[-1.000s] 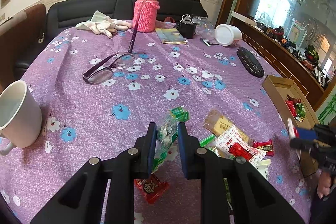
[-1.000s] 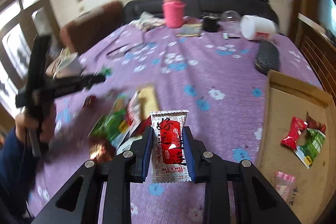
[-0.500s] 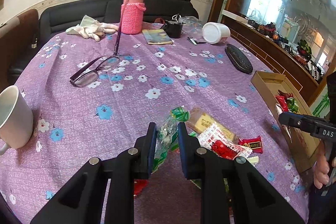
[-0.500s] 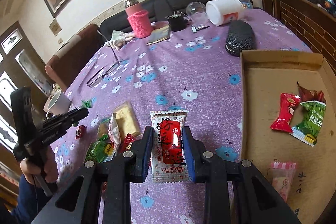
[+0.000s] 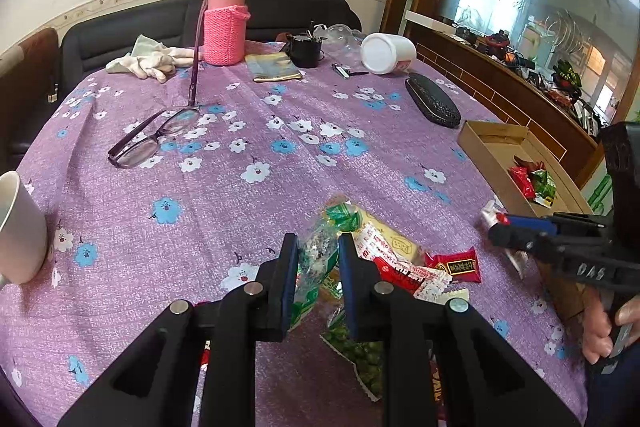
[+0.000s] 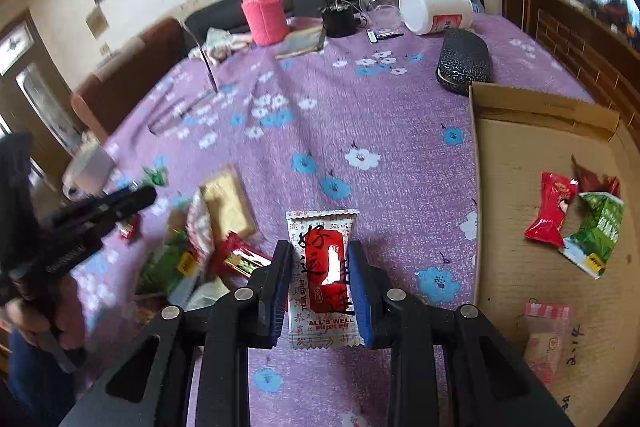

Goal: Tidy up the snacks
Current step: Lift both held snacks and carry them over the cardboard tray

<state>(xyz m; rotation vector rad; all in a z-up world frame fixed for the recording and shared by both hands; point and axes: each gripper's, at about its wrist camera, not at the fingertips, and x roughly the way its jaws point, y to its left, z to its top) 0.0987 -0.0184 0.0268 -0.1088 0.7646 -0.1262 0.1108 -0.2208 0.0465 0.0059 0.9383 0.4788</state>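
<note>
My left gripper point(image 5: 318, 251) is shut on a clear and green snack packet point(image 5: 320, 251), held above a pile of snacks point(image 5: 400, 263) on the purple flowered tablecloth point(image 5: 248, 155). My right gripper point(image 6: 320, 259) is shut on a white and red biscuit packet point(image 6: 322, 275), just left of the cardboard box point(image 6: 532, 155). Three snack packets point(image 6: 572, 223) lie in that box. In the left wrist view the right gripper point(image 5: 500, 227) shows at the right edge, near the box point(image 5: 492, 139). In the right wrist view the left gripper point(image 6: 140, 193) shows at the left, over the snack pile point(image 6: 208, 239).
On the table stand a white mug point(image 5: 16, 231), purple glasses point(image 5: 152, 139), a pink knitted flask point(image 5: 225, 23), white gloves point(image 5: 148, 61), a booklet point(image 5: 272, 67), a black pot point(image 5: 306, 47), a white jar point(image 5: 386, 53) on its side and a black glasses case point(image 5: 432, 105). A dark sofa runs behind.
The left gripper has shifted right with its green packet, closer to the snack pile. The right gripper has rolled and swung toward the box, still holding the biscuit packet.
</note>
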